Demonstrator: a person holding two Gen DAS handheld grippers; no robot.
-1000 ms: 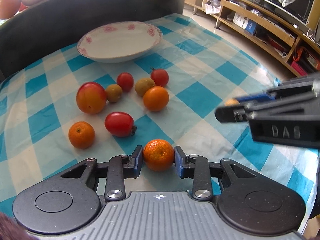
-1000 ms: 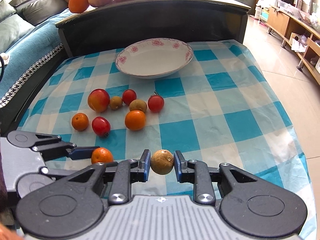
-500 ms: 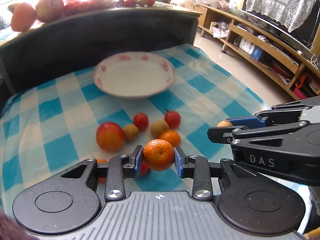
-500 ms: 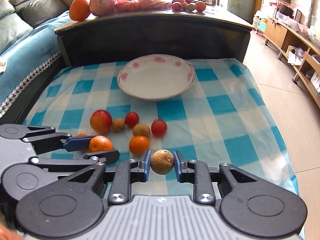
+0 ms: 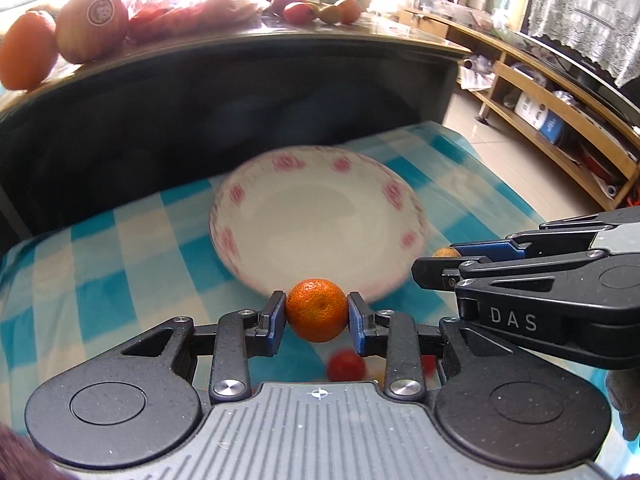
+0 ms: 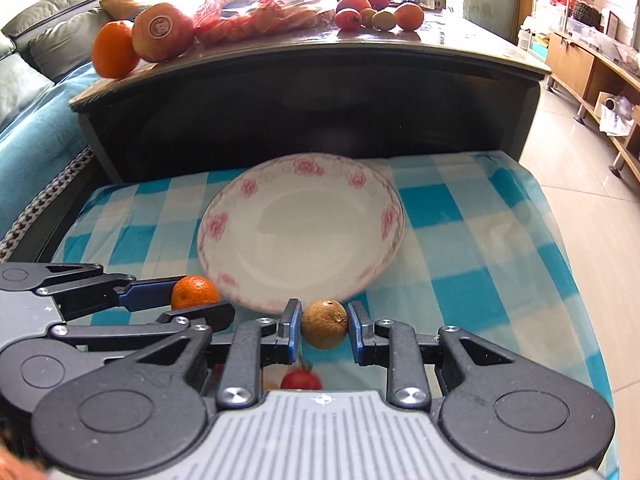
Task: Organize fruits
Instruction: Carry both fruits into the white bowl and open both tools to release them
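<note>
The left tool is gripping a small round orange mandarin between its two blue-padded fingers, which are pressing on both sides of the fruit; in the left wrist view the mandarin is hanging just at the 6 o'clock rim of the white shallow porcelain plate with pink flowers; the plate is sitting on the blue-and-white checked cloth covering the desk. The right tool is clenching a small round brown fruit with rough skin between its own blue pads, again at the 6 o'clock edge of the plate; in that view the left tool is showing at 9 o'clock with the mandarin just beside the plate's rim; in the left wrist view the right tool is showing at 3 o'clock. Below both tools a small red tomato is lying on the cloth, partly hidden and blurred. At 12 o'clock, beyond the plate, a dark raised ledge is carrying a large orange and more fruit.
</note>
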